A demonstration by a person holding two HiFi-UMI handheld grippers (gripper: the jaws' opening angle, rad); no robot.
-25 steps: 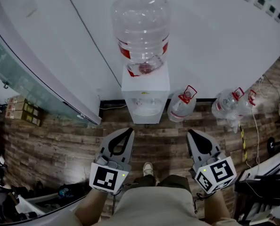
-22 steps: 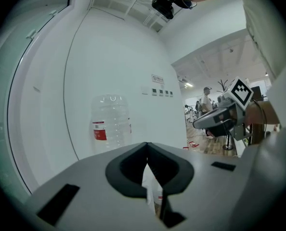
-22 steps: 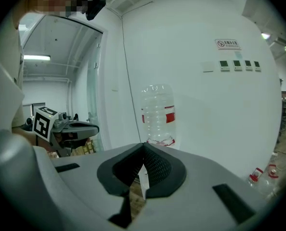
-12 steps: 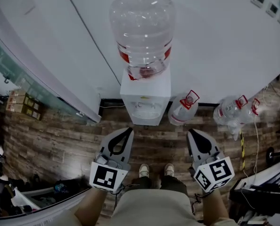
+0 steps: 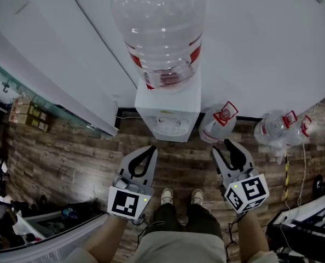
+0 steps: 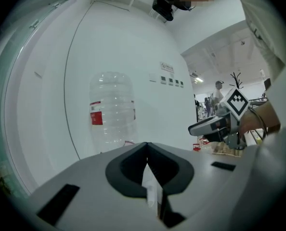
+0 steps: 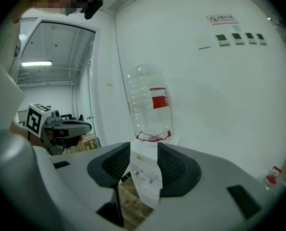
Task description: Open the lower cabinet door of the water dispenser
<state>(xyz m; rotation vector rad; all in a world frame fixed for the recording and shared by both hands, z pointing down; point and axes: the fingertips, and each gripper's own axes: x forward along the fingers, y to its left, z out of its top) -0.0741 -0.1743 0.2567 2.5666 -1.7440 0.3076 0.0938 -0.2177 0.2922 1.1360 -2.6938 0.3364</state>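
- A white box-shaped water dispenser [image 5: 168, 111] is seen against the white wall [image 5: 261, 48], at 12 o'clock from the person's pale shoes [image 5: 167, 196].
- A large clear plastic bottle with a red label band [image 5: 160, 32] is seated upside down on top of the dispenser.
- The lower cabinet door cannot be made out: from above only the dispenser's top and tap recess are shown, and in the right gripper view the lower front is hidden by the gripper body.
- The left gripper [image 5: 151, 148] is held at 7 o'clock from the dispenser, well apart from it; its jaws are seen pressed together at the tips, with nothing between them [image 6: 147, 146].
- The right gripper [image 5: 224, 147] is held at 5 o'clock from the dispenser, also apart from it; its jaws have just been opening and stand parted, with nothing gripped. Only the distant dispenser front is seen through the gap [image 7: 144, 150].
- Spare clear bottles with red caps [image 5: 217, 126] are lying on the brown wood-pattern floor [image 5: 69, 158] at 3 o'clock from the dispenser.
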